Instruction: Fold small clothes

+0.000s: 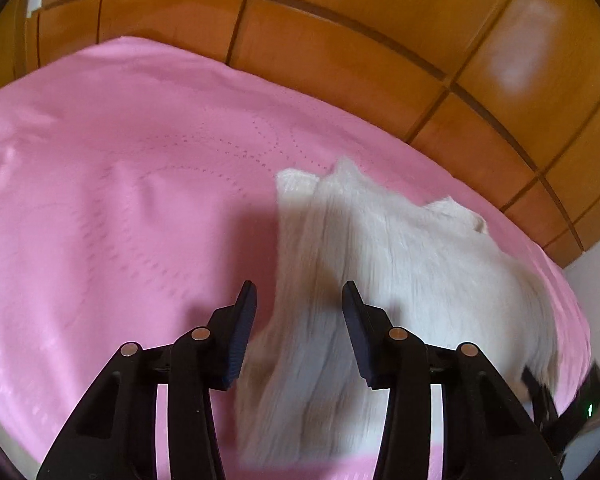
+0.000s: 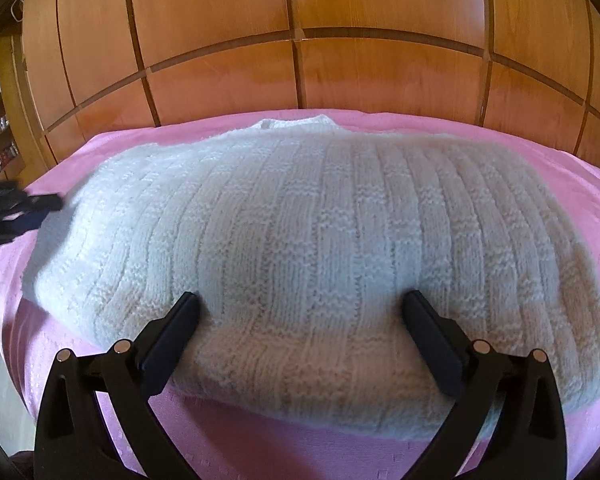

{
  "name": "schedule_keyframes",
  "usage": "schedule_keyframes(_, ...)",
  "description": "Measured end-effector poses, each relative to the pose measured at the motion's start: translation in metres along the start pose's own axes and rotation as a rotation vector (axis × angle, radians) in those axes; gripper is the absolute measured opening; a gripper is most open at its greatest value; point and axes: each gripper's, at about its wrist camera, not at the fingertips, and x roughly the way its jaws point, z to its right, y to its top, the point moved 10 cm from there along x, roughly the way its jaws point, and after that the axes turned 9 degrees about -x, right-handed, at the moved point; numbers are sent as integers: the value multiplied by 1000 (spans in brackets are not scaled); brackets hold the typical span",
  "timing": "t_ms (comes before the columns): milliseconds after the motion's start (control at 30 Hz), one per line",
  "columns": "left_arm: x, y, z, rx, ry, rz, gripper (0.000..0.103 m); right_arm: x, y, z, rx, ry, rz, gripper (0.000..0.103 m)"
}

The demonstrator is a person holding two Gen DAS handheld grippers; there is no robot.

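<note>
A: Where's the sweater (image 2: 300,248)?

B: Flat on the pink bedspread (image 2: 580,184), collar toward the wooden wardrobe (image 2: 300,40), hem toward the person. It looks already doubled over into a thick oblong, though the left-wrist view is blurred, so I'd hedge on that.

A: And the grippers?

B: The right gripper (image 2: 302,306) sits at the hem with its jaws wide, fingertips resting on the knit, gripping nothing. The left gripper (image 1: 300,300) is at the sweater's left edge, jaws narrower and straddling the cloth there; the pads don't seem to press it.

A: So which step?

B: Between folds, I'd judge: lining up for another grasp. The next move calls for closing on edge and hem together, lifting both layers evenly, then carrying them toward the collar.

A: Material?

B: Cream wool, chunky ribbed knit with basket-weave blocks, soft and springy. The bedspread is smooth with a dotted stitched pattern.
</note>
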Motion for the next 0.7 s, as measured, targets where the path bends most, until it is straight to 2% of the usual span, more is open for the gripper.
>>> schedule_keyframes(133,33,5,-6,23,92,-6,43,-1,-1,0,0,0,2,101)
schedule_keyframes(333,18,-1,-16,52,76,65,44,-1,0,1,-3,0,9,101)
schedule_keyframes(367,14,0,-17,58,78,78,52,-1,0,1,-2,-1,10,101)
schedule_keyframes(433,5,4,-16,78,74,104,60,-1,1,1,-1,-1,12,101)
schedule_keyframes(600,13,17,-9,74,30,53,62,-1,1,1,-1,-1,13,101)
schedule_keyframes(633,16,21,-6,77,31,52,57,-1,1,1,-1,0,13,101)
schedule_keyframes(667,20,24,-6,94,70,60,42,-1,1,1,-1,0,14,101)
schedule_keyframes(700,27,26,-9,112,132,62,39,-1,1,1,-1,-1,13,101)
